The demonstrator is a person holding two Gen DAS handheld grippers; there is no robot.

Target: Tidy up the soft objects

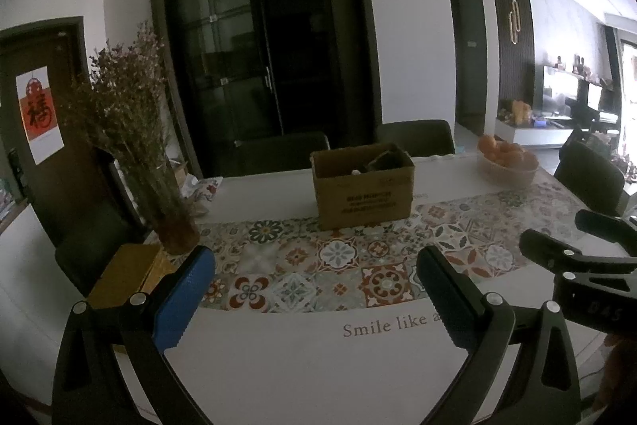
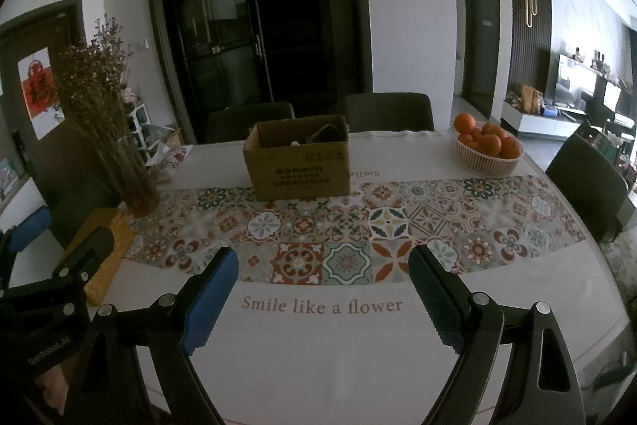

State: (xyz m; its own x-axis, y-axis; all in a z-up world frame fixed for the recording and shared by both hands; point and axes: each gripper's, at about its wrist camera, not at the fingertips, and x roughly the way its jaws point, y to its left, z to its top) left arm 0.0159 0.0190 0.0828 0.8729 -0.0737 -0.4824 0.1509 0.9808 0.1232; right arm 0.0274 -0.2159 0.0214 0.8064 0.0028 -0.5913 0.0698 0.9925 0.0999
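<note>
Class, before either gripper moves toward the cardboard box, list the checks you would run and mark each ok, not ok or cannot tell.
1. Left gripper open and holding nothing: ok.
2. Right gripper open and holding nothing: ok.
3. Cardboard box open at top: ok.
4. Path over the tablecloth to the box free of objects: ok.
5. Soft objects left outside the box: cannot tell.
6. Vase of dried flowers away from the path: ok.

A home dining room: clothed table [image 2: 318,345], chairs [image 2: 388,112], fruit basket [image 2: 485,162].
</note>
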